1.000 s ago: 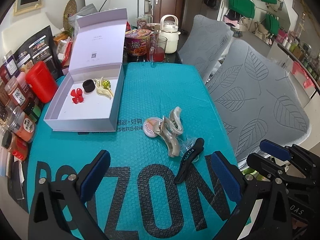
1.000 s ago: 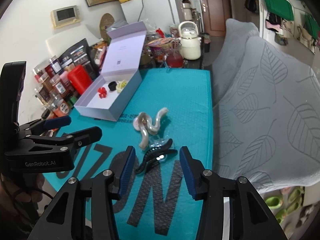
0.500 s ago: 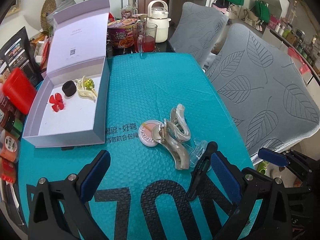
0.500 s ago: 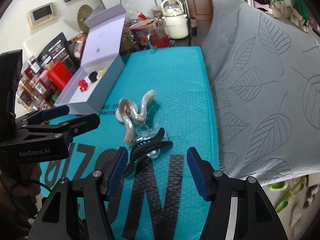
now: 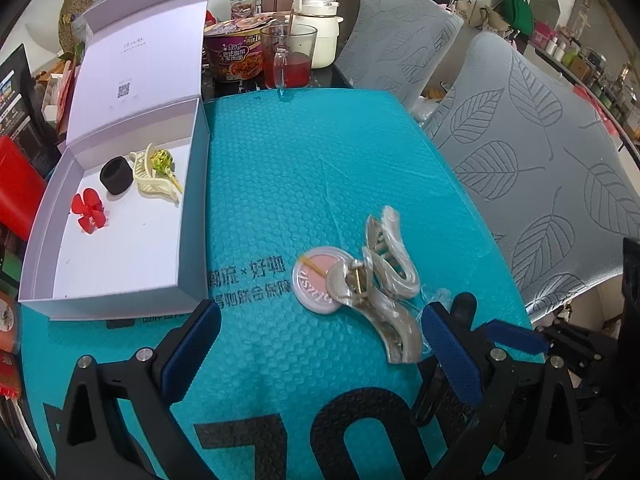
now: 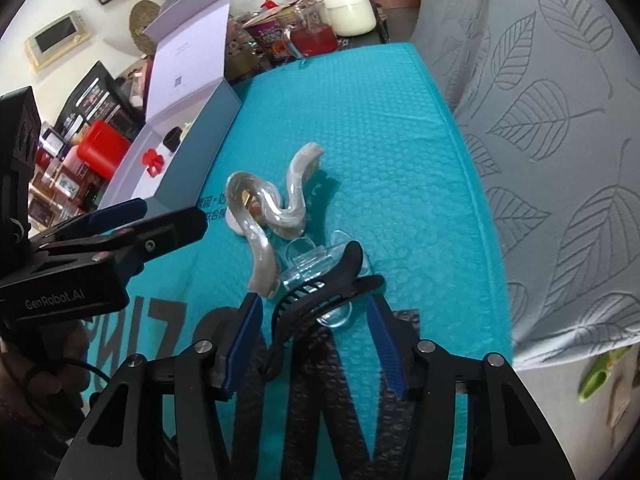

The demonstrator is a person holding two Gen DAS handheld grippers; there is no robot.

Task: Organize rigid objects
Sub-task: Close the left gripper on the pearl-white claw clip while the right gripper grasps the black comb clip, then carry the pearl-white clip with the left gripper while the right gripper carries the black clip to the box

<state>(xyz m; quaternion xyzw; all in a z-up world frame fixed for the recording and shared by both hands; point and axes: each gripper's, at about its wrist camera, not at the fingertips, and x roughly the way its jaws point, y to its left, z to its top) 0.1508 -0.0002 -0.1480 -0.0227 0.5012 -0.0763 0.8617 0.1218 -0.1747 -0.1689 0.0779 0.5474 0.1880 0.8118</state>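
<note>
The right gripper (image 6: 314, 322) is positioned low over the teal mat (image 6: 360, 128), jaws spread wide. The black clip (image 6: 320, 292) lies between the blue pads (image 6: 244, 336), with a gap visible on each side; no contact with either pad can be confirmed. The black clip rests on the mat, partly over a clear clip (image 6: 316, 264). Just beyond it, a large translucent claw clip (image 6: 276, 208) is seen, lying partly over a pink compact (image 5: 316, 280).

The left gripper (image 5: 320, 344) is held above the near part of the mat, jaws wide, with nothing between the pads. In the left wrist view, the translucent claw clip (image 5: 380, 284) lies just ahead of the right-hand pad (image 5: 450, 350), and the black clip (image 5: 460, 308) is largely hidden behind that pad.

The open box (image 5: 188, 216) is placed at the left edge of the mat, its lid standing upright at the far side. Inside it, a red flower clip (image 5: 89, 210), a black ring (image 5: 116, 174) and a cream claw clip (image 5: 154, 174) are found near the far end; the cream claw clip is just beside the black ring.

Beyond the mat, a glass (image 5: 288, 58) with red liquid, a noodle cup (image 5: 236, 54) and a white kettle (image 5: 316, 36) are seen. Grey leaf-patterned chairs (image 5: 540, 152) stand along the right side
</note>
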